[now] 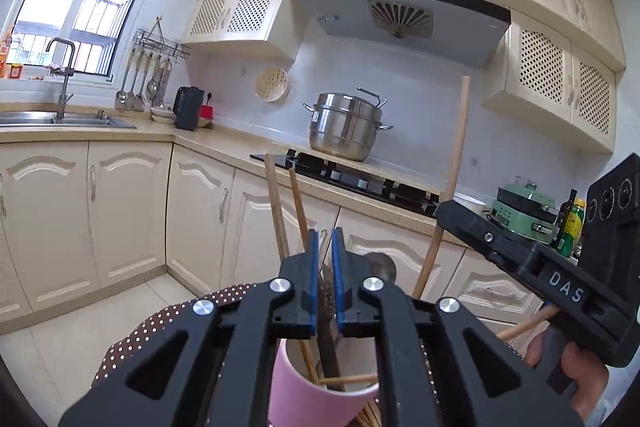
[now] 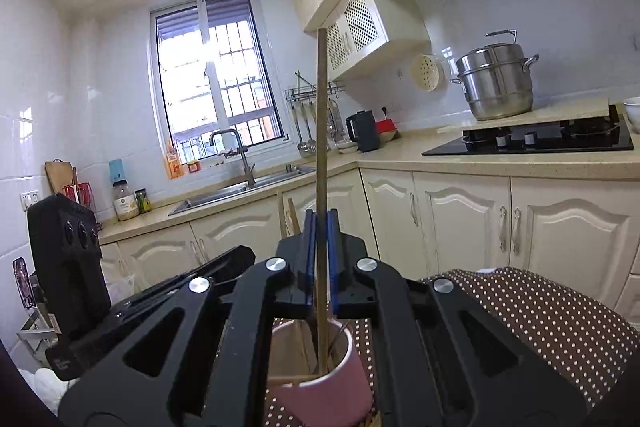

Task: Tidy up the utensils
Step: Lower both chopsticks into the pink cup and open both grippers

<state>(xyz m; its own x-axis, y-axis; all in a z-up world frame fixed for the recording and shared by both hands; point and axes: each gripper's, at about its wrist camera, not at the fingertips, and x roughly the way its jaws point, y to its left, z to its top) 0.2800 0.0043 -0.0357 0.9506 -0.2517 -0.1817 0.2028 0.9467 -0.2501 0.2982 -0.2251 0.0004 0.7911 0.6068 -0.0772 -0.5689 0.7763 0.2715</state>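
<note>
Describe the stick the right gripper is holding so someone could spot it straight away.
Find the brown polka-dot cloth and the pink cup standing on it. The long wooden stick rises upright from that cup, shut in the right gripper, standing far taller than the stubbier sticks beside it.

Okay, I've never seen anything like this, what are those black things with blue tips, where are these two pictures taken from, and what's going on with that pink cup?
There is no robot here. A person holds a two-fingered clamp tool in each hand, and a wide-angle camera on each tool looks forward along its blue-padded fingers.

One picture is from the left hand-held gripper, the other from the right hand-held gripper. Each view also shows the other tool off to one side.

Below both stands a pink cup on a brown dotted cloth, with wooden sticks and utensils standing in it.

The right gripper is shut on a long wooden stick that reaches down into the cup. The left one is shut on a dark utensil handle whose lower end is in the cup.
</note>
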